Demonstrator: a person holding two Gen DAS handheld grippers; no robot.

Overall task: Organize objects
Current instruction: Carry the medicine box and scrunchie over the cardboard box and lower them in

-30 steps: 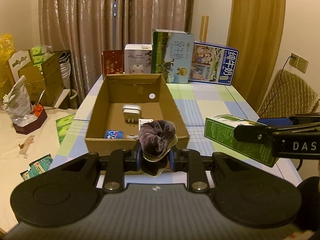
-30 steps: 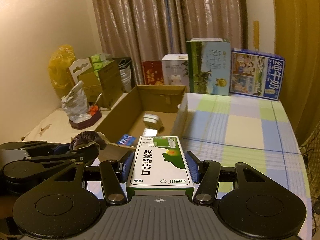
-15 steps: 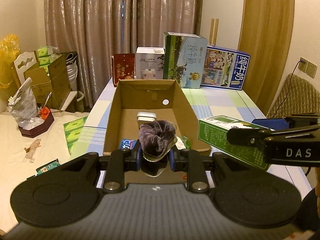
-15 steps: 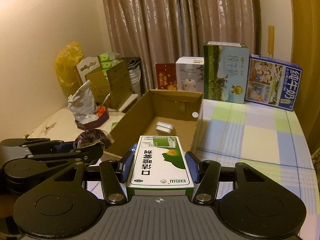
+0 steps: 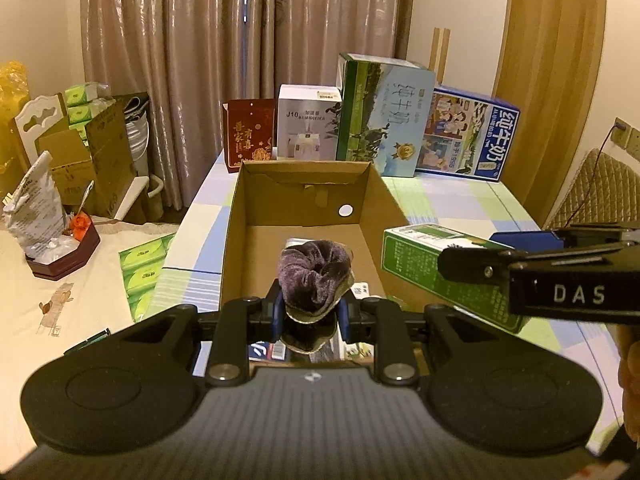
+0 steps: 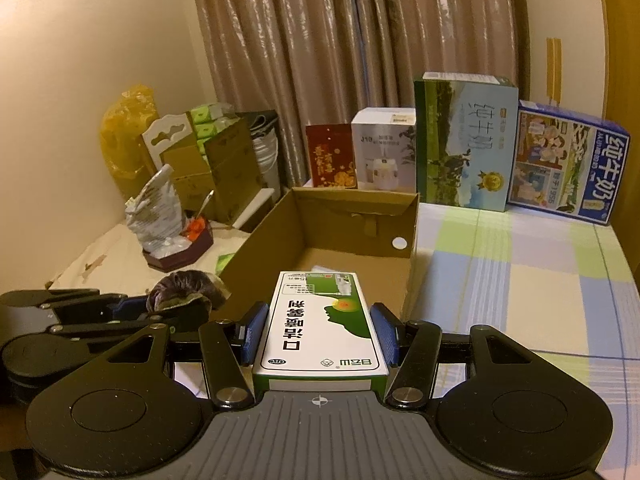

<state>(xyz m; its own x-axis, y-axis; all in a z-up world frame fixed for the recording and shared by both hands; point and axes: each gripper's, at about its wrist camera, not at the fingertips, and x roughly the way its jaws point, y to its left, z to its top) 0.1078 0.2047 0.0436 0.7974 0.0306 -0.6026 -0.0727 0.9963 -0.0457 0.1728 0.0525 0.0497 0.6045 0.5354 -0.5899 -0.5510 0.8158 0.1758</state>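
My left gripper (image 5: 310,312) is shut on a purple velvet scrunchie (image 5: 314,274) and holds it above the near end of an open cardboard box (image 5: 240,216). The scrunchie also shows in the right wrist view (image 6: 184,290). My right gripper (image 6: 320,334) is shut on a green and white medicine box (image 6: 320,324), held above the near right corner of the cardboard box (image 6: 352,208). In the left wrist view the medicine box (image 5: 416,264) hangs at the right, level with my left gripper. Small items lie on the box floor, mostly hidden.
Milk cartons (image 5: 384,116), a white appliance box (image 5: 306,128) and a red packet (image 5: 248,138) stand along the table's far edge. The checked tablecloth (image 6: 520,264) stretches to the right. Left of the table are tissue packs (image 5: 140,272), a dark tray (image 5: 64,252) and stacked cartons.
Both grippers have moved forward and up over the near end of the cardboard box, each still holding its object. The items inside the box are now mostly hidden behind the scrunchie.
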